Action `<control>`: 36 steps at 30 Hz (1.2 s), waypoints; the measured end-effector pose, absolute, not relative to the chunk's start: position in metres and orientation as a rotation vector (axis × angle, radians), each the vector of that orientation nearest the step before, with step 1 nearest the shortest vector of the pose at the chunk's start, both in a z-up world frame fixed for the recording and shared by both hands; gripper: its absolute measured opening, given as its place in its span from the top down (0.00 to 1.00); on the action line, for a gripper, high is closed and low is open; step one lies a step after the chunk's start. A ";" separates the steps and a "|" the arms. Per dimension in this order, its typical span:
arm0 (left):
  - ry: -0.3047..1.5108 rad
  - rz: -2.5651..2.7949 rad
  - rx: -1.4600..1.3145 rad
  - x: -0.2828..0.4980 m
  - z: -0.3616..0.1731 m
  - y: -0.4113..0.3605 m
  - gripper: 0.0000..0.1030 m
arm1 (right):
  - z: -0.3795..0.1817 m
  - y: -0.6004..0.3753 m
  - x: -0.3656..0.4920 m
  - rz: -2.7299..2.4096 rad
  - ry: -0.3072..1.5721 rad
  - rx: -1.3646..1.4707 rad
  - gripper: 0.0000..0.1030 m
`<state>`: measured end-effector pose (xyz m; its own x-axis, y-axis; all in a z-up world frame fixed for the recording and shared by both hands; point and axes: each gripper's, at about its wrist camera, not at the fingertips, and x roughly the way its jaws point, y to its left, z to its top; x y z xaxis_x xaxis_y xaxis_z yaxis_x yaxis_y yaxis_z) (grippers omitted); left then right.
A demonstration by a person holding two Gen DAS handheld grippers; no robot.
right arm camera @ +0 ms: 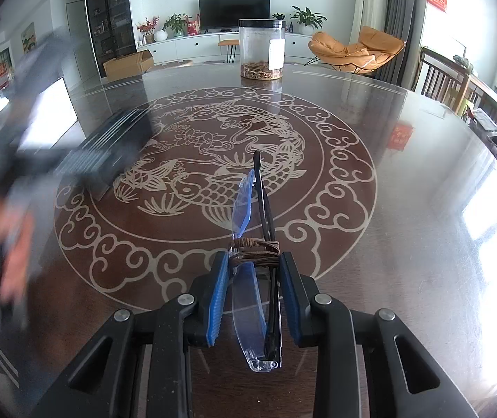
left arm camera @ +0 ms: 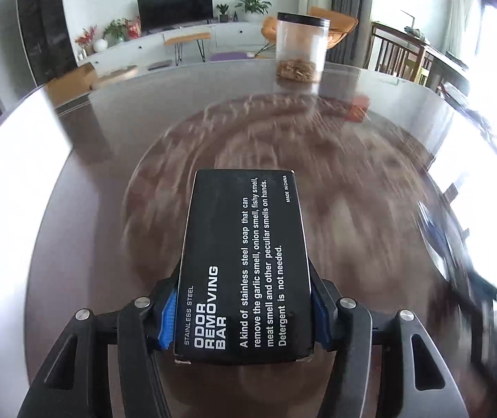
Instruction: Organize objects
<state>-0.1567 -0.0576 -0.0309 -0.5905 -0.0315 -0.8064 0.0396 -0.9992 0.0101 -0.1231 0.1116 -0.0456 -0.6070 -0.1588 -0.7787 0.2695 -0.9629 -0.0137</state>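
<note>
While one box (left arm camera: 245, 264) is gripped; one jar (left arm camera: 300, 47).

I had a round, dark brown table (right arm camera: 405, 209) under me, its glossy top throwing back window light along the left and right edges. A pale fish-and-cloud medallion (right arm camera: 213, 160) filled its middle. At the far edge stood a clear jar (right arm camera: 262, 48) with a black lid, upright, brown bits lying in its bottom. A red reflection showed near the right edge.
</note>
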 end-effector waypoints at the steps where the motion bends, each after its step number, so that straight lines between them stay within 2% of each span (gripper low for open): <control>1: 0.022 -2.768 1.395 -0.136 -0.031 -0.058 0.43 | -0.046 0.112 -0.123 -2.613 0.189 1.247 0.70; 6: 0.054 -2.748 1.374 -0.091 -0.031 -0.066 0.43 | -0.046 0.110 -0.110 -2.604 0.164 1.248 0.70; 7: 0.059 -2.747 1.376 -0.093 -0.031 -0.064 0.41 | -0.046 0.106 -0.105 -2.598 0.179 1.243 0.70; 8: 0.055 -2.737 1.381 -0.091 -0.033 -0.066 0.35 | -0.046 0.103 -0.104 -2.599 0.200 1.241 0.70; 9: 0.049 -2.717 1.401 -0.097 -0.035 -0.065 0.15 | -0.047 0.101 -0.105 -2.606 0.210 1.242 0.70; 10: 0.060 -2.695 1.433 -0.103 -0.038 -0.070 0.00 | -0.047 0.100 -0.108 -2.610 0.187 1.248 0.70; 11: 0.067 -2.691 1.444 -0.106 -0.039 -0.071 0.00 | -0.047 0.099 -0.111 -2.608 0.165 1.252 0.63; 13: 0.062 -2.692 1.448 -0.110 -0.039 -0.071 0.00 | -0.050 0.092 -0.116 -2.581 0.194 1.264 0.38; 14: 0.076 -2.687 1.445 -0.110 -0.040 -0.072 0.00 | -0.053 0.087 -0.118 -2.560 0.222 1.296 0.12; 15: 0.066 -2.688 1.446 -0.109 -0.042 -0.072 0.00 | -0.055 0.087 -0.121 -2.555 0.217 1.324 0.01; 36: 0.073 -2.687 1.436 -0.105 -0.038 -0.070 0.00 | -0.058 0.088 -0.124 -2.551 0.207 1.334 0.00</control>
